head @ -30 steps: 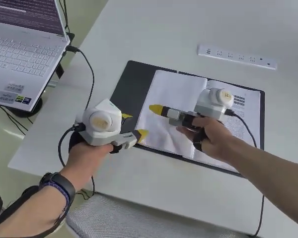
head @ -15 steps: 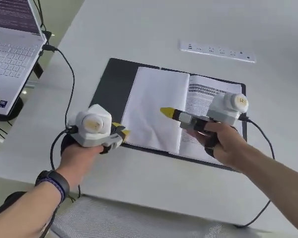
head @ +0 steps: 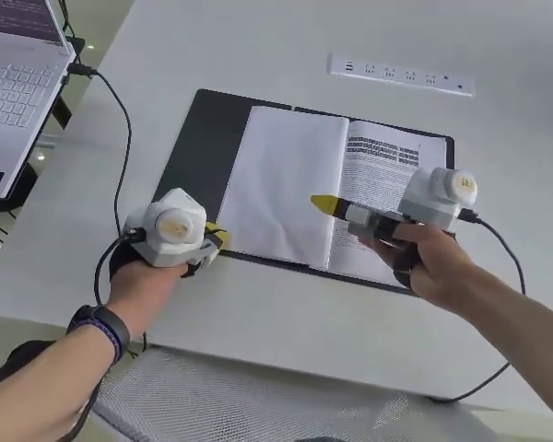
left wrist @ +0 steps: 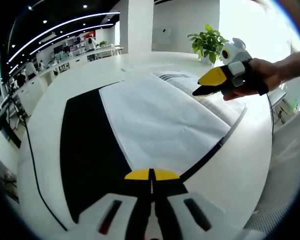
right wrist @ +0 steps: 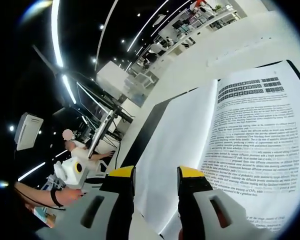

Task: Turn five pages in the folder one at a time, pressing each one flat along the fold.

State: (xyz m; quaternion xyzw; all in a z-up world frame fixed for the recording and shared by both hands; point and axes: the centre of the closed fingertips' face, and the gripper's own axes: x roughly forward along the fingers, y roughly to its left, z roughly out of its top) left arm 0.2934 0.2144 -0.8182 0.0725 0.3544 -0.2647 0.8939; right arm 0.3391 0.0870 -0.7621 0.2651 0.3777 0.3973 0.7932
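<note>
**Pressing the turned page flat along the fold**

The folder [head: 195, 152] lies open on the table [head: 258, 46], with bare black cover showing on its left side. The blank page [head: 281, 184] lies on the folder's left half and the printed page [head: 387, 184] on its right half. The fold [head: 339, 184] runs between them.

Your right gripper [head: 324, 203] is over the folder's fold, toward the folder's near edge, with its tips aimed at the blank page. Its jaws stand spread and carry nothing. The views do not show whether the tips touch the paper. Your left gripper [head: 214, 239] sits at the folder's near-left corner, jaws pressed together and empty.

Recommended procedure:

1. Bring the right jaws together, so that one blunt tip meets the paper rather than two that could snag it.
2. Set the tip on the blank page just beside the fold, at the folder's near edge.
3. Draw it along the fold toward the folder's far edge in one even stroke, with light pressure.
4. Steady the folder's left cover with your left gripper if the folder is likely to slide
</note>
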